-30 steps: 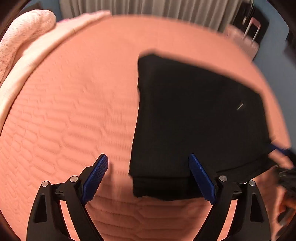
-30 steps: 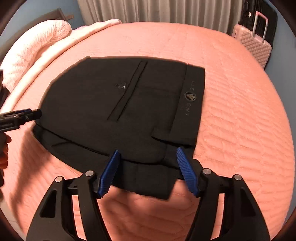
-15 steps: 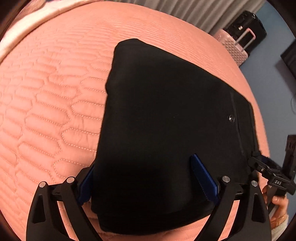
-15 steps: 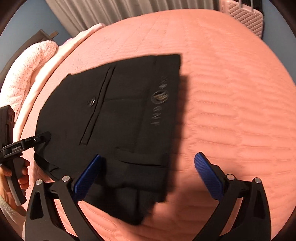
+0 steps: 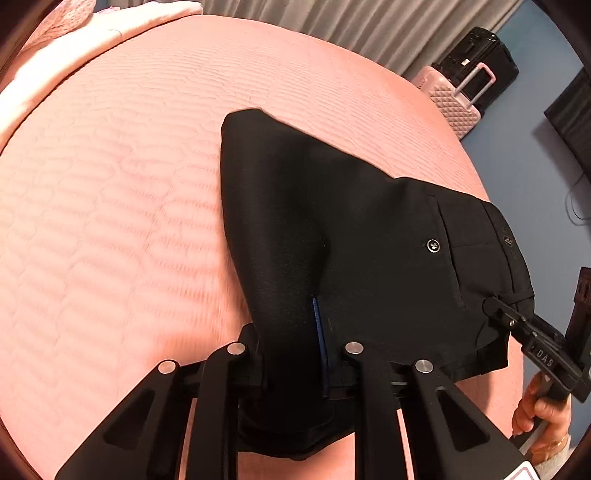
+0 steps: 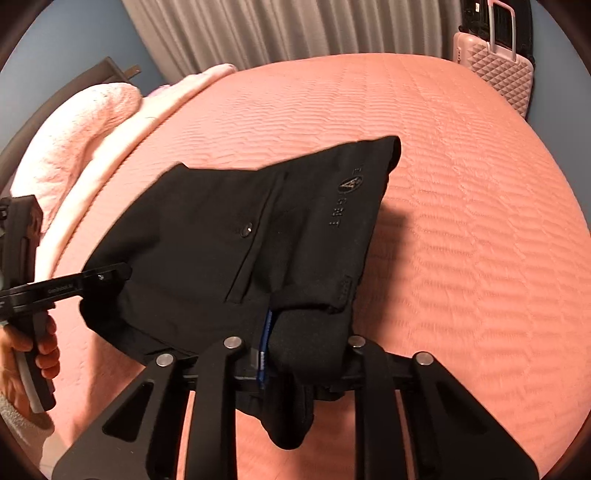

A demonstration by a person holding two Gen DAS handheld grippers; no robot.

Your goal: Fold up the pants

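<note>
Pants: black, folded, on the pink bedspread. Near edge bunched and raised off the cover where your two grippers hold it; far corner still lying flat. One second ago the whole bundle lay flat, untouched. Back pocket with button faces up; logo on the waistband shows in the right wrist view.

Left gripper: your jaws have just closed and now pinch a thick fold of the pants' near edge. A thin strip of blue pad shows against the cloth; the other pad is hidden. Half a second ago these jaws stood spread, straddling the cloth.

Right gripper: your jaws have just closed too, from fully spread, and now clamp a rolled wad of the pants at the waistband end. One blue pad visible at the left of the wad. Cloth hangs down between the arms below the grip.

Hands: your right hand and your left hand each wrap a gripper handle, seen at the frame edges.

Surroundings: pale pink blanket at the head end, grey curtain behind, pink suitcase beside the bed; a black case, probably another suitcase, behind it.
</note>
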